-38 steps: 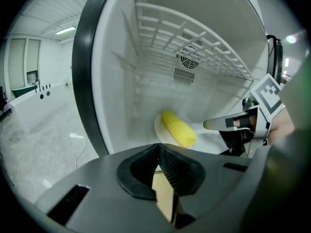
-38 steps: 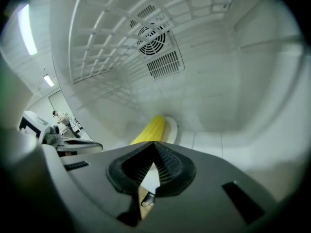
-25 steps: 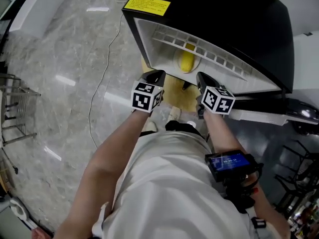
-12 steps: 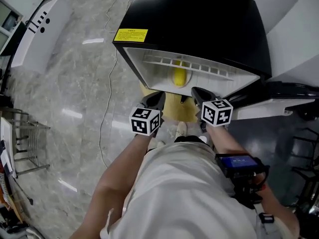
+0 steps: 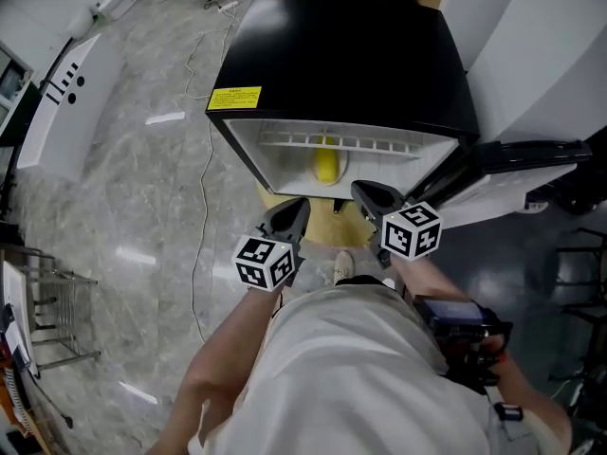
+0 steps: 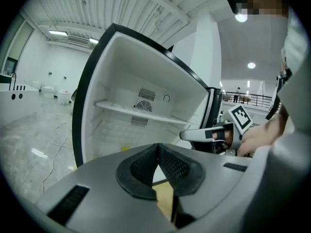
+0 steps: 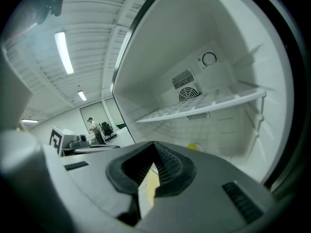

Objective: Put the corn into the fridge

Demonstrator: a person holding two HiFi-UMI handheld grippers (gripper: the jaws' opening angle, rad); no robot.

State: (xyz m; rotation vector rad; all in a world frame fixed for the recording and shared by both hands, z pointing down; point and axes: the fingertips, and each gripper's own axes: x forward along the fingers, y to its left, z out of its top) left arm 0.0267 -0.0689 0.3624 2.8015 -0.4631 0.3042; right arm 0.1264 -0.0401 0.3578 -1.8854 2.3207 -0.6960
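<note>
Floor (image 5: pixel 142 188): glossy grey marble, cable (image 5: pixel 201 207) left of fridge (image 5: pixel 351 55)
Fridge: black, open, white inside
Corn (image 5: pixel 325 164): inside fridge, beneath wire shelf (image 5: pixel 379 146)
Left gripper (image 5: pixel 292 209): jaws together, empty, before fridge
Right gripper (image 5: pixel 366 193): likewise

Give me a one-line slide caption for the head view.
The corn lies in the open fridge; the left tongs and right tongs hang shut and empty before it.

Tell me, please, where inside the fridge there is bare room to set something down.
The wire shelf looks bare end to end. On the fridge floor, both patches between the corn and the side walls look free. The shut left gripper and right gripper crowd the opening.
</note>
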